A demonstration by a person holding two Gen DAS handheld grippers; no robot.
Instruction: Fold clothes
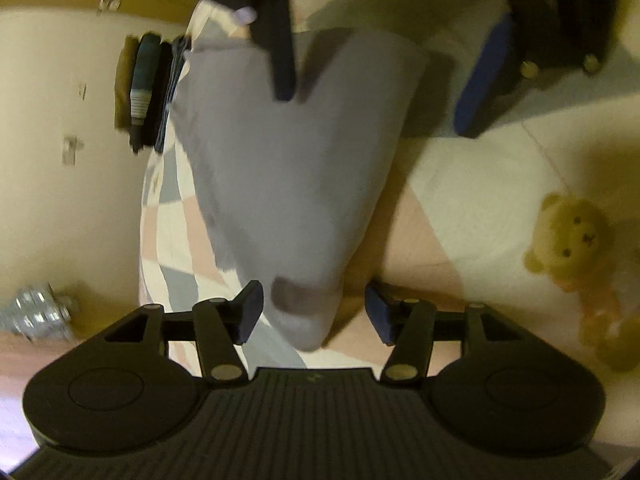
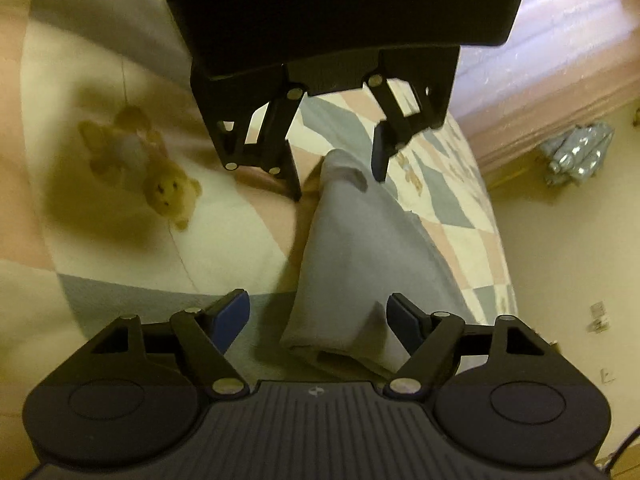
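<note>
Bed [image 1: 480, 184] with a patchwork quilt in pink, grey and cream carried everything; its far-left edge dropped to a cream floor. The grey garment [image 1: 288, 168] lay folded into a long narrow strip across the quilt, stretched between the two claws, one end by each.

Judged soft, light, limp cloth: it would sag and unfold if lifted by one layer, so best pinched at the end edges through all layers, or at a fold line. One end showed open stacked layers in the right wrist view, easy to miss a layer there.

Left claw [image 1: 314, 312] stood apart, the garment's rounded end between its pads but not pressed. Right claw [image 2: 318, 320] also apart, wide, the layered end between its fingers, no grip visible. Each claw appeared opposite the other at the far end of the strip.

A stack of folded clothes [image 1: 148, 92] sat at the far-left bed edge, just beside the garment's far corner; judged a snag risk if the strip swung that way. A teddy bear [image 1: 576, 248] lay on the quilt to the right, apart from the garment. A crinkled silver pack [image 1: 36, 312] sat on the floor, out of the way.
</note>
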